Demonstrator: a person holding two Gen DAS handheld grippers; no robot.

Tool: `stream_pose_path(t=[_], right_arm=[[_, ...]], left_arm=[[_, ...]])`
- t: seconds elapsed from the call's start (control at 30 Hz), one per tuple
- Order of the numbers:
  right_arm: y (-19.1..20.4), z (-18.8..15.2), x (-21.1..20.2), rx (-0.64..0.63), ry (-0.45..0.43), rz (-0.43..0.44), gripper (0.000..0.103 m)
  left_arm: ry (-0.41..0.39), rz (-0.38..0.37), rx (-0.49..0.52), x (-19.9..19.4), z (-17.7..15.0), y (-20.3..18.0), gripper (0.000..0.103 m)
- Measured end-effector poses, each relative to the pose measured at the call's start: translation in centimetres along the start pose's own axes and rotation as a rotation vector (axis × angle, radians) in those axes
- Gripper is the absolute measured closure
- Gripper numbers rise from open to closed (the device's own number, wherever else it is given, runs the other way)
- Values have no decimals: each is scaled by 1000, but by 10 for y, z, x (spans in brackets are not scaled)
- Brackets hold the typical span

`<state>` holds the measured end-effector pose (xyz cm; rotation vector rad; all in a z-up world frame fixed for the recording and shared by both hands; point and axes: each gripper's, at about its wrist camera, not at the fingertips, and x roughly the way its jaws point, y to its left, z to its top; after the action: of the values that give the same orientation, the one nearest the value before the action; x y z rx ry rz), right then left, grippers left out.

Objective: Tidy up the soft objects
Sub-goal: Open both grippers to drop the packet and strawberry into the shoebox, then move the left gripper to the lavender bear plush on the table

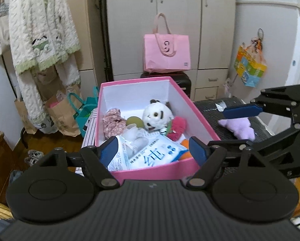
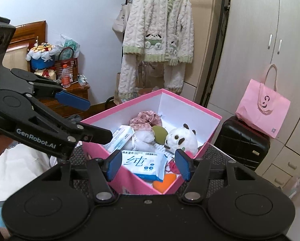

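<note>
Pink cardboard box [image 1: 146,172] on the counter already holds a white panda plush [image 1: 157,116], blue-and-white wet-wipe pack [image 1: 156,154], floral cloth; lilac star plush [image 1: 238,126] lies outside, on black mat beside it. We judge that one left. Left gripper [image 1: 154,150] apart, empty; right gripper [image 2: 148,165] apart, empty, both above box

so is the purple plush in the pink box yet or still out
Still out. The purple plush lies on the dark ribbed surface right of the pink box, outside its wall, with the right tongs open near it.
</note>
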<state>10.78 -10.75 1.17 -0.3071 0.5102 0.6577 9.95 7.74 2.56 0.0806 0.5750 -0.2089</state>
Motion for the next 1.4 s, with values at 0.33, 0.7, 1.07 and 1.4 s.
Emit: stream_pose_path(t=[0.33,0.7,1.07,1.4], right_arm=[[-2,-16,-39,-3,-11,-15,34],[-15,-56,-86,-12,-30,-33,29],[-63,-95,-86,75,-22,-58,22],[-114,-130,-49,193,26,-16,22]], left_arm=[[-7,-33,69,-29,-6,-24,18],[65,-80,140,-28,-9,-57,2],[139,-183,183,8,-1,-109,2],[169,-278,195,55,9,-149,2]])
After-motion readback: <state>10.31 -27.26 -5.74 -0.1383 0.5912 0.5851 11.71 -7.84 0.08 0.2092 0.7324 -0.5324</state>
